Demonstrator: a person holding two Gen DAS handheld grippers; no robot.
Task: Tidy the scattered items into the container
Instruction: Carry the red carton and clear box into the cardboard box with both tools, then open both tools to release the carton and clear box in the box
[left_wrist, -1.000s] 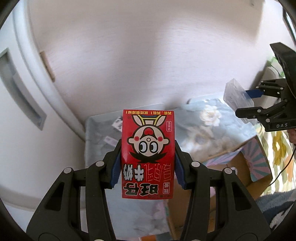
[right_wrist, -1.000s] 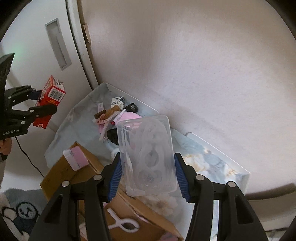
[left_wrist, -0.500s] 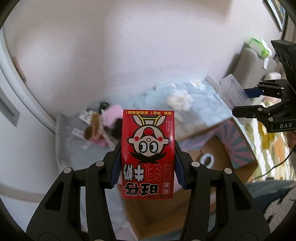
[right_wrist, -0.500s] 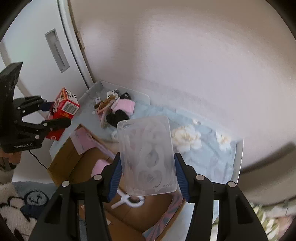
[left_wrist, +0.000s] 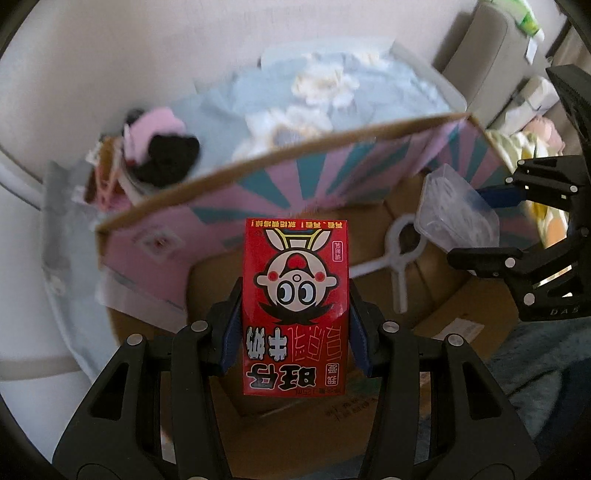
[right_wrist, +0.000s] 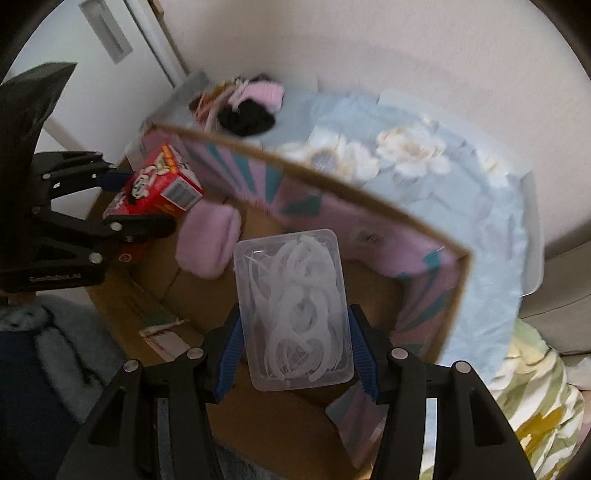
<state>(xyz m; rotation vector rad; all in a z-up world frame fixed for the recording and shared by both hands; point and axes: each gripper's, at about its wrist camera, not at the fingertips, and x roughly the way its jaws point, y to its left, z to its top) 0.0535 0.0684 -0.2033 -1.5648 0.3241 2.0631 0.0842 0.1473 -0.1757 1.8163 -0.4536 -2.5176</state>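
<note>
Below both my grippers sits the open brown cardboard box (left_wrist: 332, 435), its raised flap printed inside with pink and teal rays, standing on a pale blue floral cloth (right_wrist: 458, 192) that covers a white tray by the wall. Beyond the flap, on that cloth, a small heap of pink and black fabric items (left_wrist: 159, 147) lies well apart from either gripper, blurred so I cannot tell the pieces apart. Inside the box, a folded pink cloth (right_wrist: 208, 243) rests on the floor near the left wall, and a white plastic clip with a ring head (left_wrist: 400, 254) lies flat toward the right side. My left gripper (left_wrist: 295, 328) is clamped on a red milk carton with a cartoon face (left_wrist: 295, 306), both blue pads pressing its sides, the carton pointing down over the box's interior. My right gripper (right_wrist: 293, 345) is closed on a clear plastic lidded case of white strips (right_wrist: 295, 314), gripped at its lower sides and held over the middle of the box opening.
</note>
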